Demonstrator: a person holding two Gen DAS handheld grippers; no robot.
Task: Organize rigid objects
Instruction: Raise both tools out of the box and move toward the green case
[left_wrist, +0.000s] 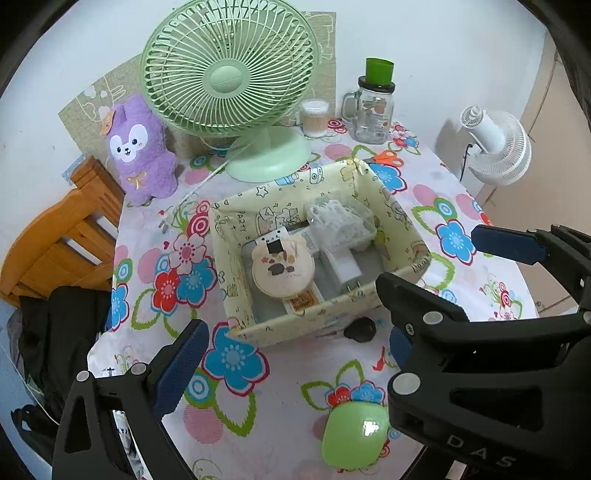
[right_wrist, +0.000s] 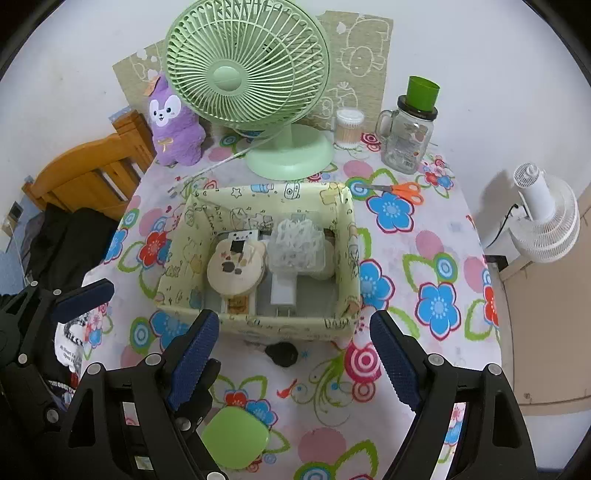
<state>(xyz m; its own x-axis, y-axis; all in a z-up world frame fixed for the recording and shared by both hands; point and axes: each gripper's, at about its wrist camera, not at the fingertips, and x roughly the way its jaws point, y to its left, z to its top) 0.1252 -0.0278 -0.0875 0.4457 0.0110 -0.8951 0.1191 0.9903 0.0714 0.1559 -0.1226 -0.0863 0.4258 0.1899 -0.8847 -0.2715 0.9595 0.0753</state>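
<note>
both sets of tongs hang wide and empty over the near edge of the worktop (right_wrist: 436, 236), the left tongs (left_wrist: 291, 365) and the right tongs (right_wrist: 295, 358) alike. between them lies a green rounded case (right_wrist: 234, 437), loose on the flowered cloth, and a small black round thing (right_wrist: 282, 353) sits just in front of the yellow box (right_wrist: 258, 326). that box already holds a round bear-faced tin (right_wrist: 236, 267), a white lacy bundle (right_wrist: 295, 243) and a white charger (right_wrist: 283, 291), so most seems done. orange scissors (right_wrist: 400, 190) at the far right look unsorted too.
</note>
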